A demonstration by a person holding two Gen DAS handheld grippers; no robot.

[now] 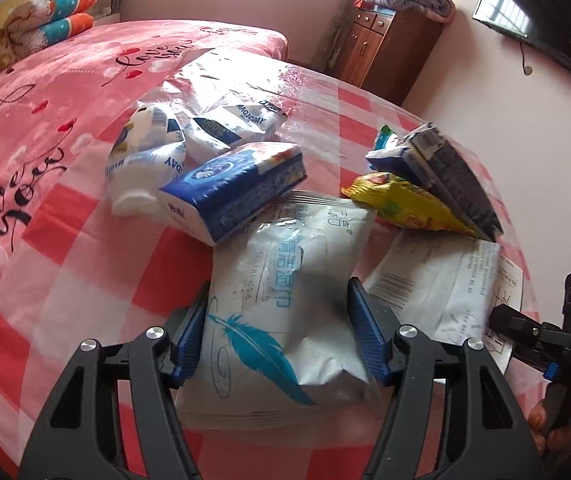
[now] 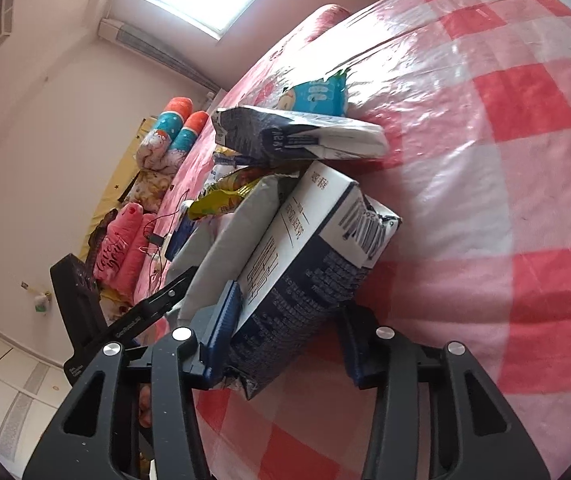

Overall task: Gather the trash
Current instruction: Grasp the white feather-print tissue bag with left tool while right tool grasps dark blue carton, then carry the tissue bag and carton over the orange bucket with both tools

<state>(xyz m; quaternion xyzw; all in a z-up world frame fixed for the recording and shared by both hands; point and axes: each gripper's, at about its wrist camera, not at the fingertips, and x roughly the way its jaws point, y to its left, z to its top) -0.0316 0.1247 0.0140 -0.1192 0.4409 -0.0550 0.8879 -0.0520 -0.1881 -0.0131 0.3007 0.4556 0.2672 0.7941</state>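
A white wet-wipe pack (image 1: 297,248) with a teal feather lies on the checked tablecloth (image 1: 65,240). My left gripper (image 1: 280,292) is shut on it, a blue pad pressing each side. A dark blue and white carton (image 2: 305,260) with a barcode leans on a grey-white mailer (image 2: 237,232). It sits between the jaws of my right gripper (image 2: 289,300). The left pad touches it and a gap shows at the right pad, so that gripper is open. A blue tissue pack (image 1: 233,188), two white-blue packs (image 1: 145,160), a yellow wrapper (image 1: 405,204) and a flattened dark carton (image 2: 297,136) lie around.
The table's front edge runs just under both grippers. A bed with a pink cover (image 1: 45,100) and rolled pillows (image 1: 61,12) stands behind the table. A wooden cabinet (image 1: 389,48) stands at the far wall, with a wall screen (image 1: 545,12) to its right. A hand (image 1: 545,428) holds the right tool.
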